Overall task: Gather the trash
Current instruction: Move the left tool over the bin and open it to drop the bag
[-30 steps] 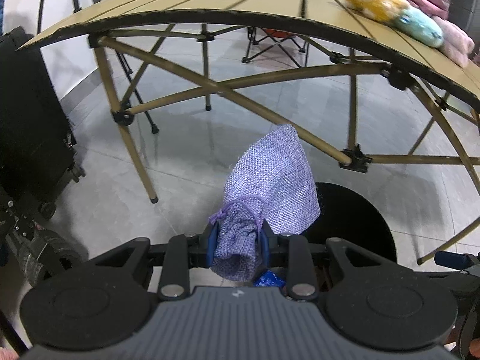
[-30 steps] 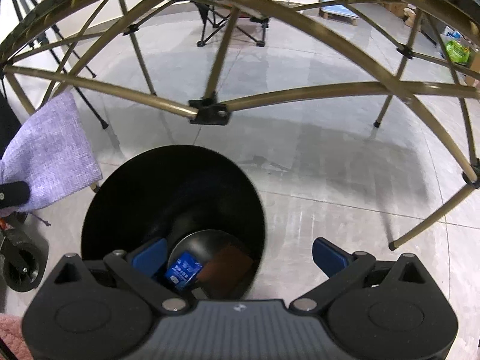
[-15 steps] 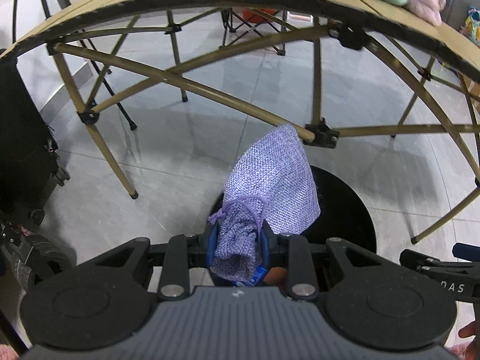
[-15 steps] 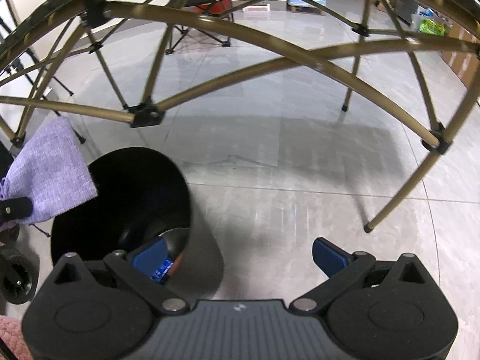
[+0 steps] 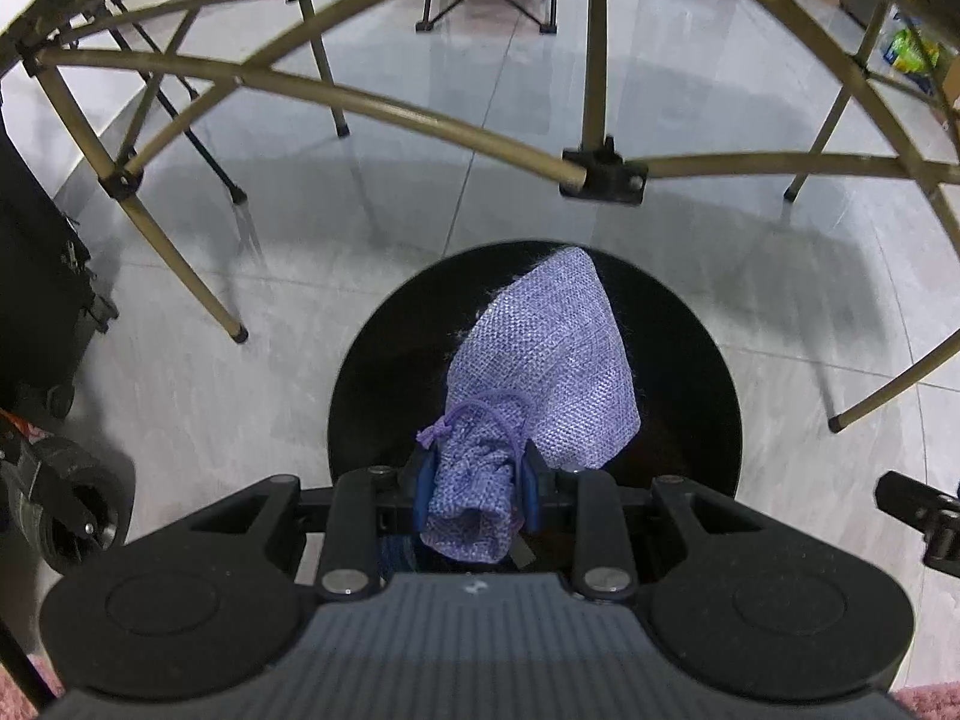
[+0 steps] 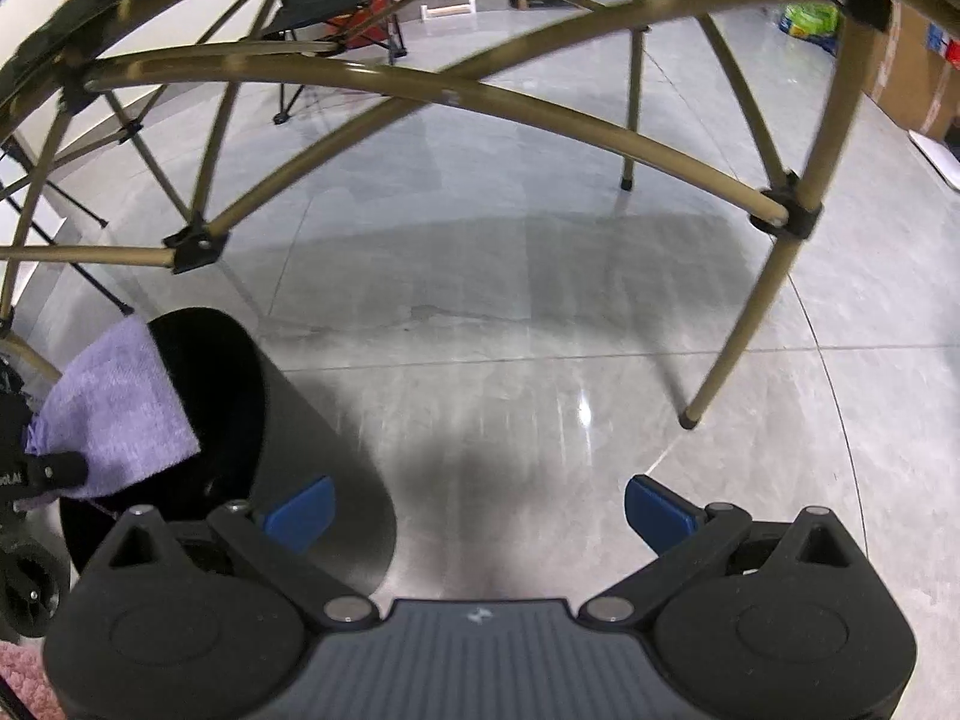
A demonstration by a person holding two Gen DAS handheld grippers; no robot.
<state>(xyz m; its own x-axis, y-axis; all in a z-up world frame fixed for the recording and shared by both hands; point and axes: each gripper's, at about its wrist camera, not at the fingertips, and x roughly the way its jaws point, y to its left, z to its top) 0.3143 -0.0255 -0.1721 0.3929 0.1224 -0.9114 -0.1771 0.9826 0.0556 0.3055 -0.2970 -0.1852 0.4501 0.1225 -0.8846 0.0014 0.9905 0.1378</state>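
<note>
The left gripper [image 5: 477,483] points steeply down toward the floor, with its blue fingers [image 5: 424,483] pinched tight on the gathered drawstring neck of a purple cloth pouch [image 5: 543,372]. The body of the pouch sticks forward past the fingertips and hangs directly over the round open mouth of a black bin [image 5: 690,354] that stands on the grey tiled floor [image 5: 180,396]. The bin's dark inside fills the space behind the pouch; what lies at its bottom cannot be made out. In the right wrist view the same pouch [image 6: 117,408] shows at the left edge, held over the bin [image 6: 336,480] with the tip of the left gripper [image 6: 51,471] beside it. The right gripper [image 6: 477,510] is tilted down at the floor just to the right of the bin, its two blue fingers [image 6: 300,510] spread wide apart with nothing between them. The crossed tan legs of a folding table [image 5: 420,114] arch above both grippers, and a black wheeled case [image 5: 36,300] stands at the far left.
</note>
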